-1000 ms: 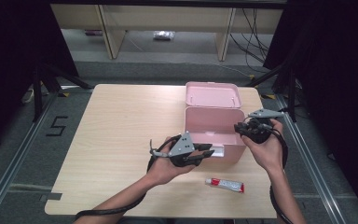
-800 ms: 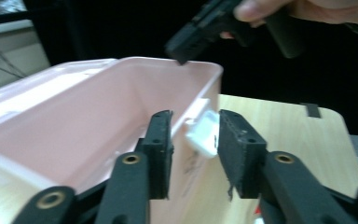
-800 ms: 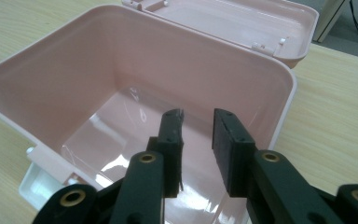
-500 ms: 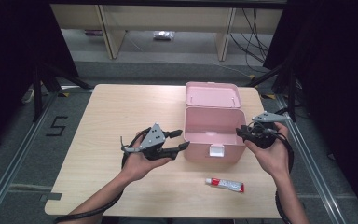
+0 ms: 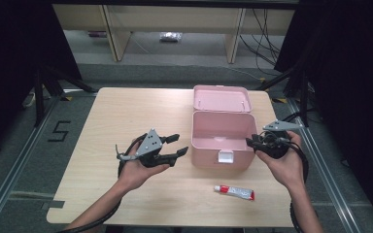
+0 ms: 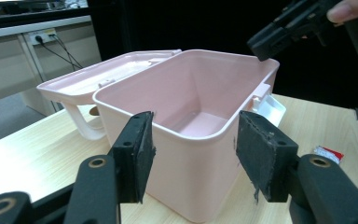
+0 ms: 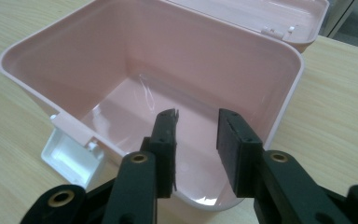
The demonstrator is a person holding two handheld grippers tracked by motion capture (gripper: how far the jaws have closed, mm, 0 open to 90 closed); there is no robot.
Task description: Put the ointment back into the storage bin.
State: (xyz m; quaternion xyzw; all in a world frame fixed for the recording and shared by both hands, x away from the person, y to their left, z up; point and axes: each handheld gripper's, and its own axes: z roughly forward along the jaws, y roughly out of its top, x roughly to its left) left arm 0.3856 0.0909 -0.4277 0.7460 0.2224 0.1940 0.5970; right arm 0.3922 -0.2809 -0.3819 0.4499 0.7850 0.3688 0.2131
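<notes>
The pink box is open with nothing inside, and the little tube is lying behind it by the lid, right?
Not quite. The pink box is open and has nothing inside, but the tube lies in front of it, near the person's edge of the table, not behind by the lid. The high view shows it.

Both tongs are held level and apart, the left tongs (image 5: 174, 146) and right tongs (image 5: 250, 142) just opened, nothing gripped.

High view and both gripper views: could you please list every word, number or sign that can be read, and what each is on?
"5": dark figure on the floor, left of the table.
Tube in front of the pink box: its print is too small and blurred to read.
No lettering visible on the pink box.
</notes>
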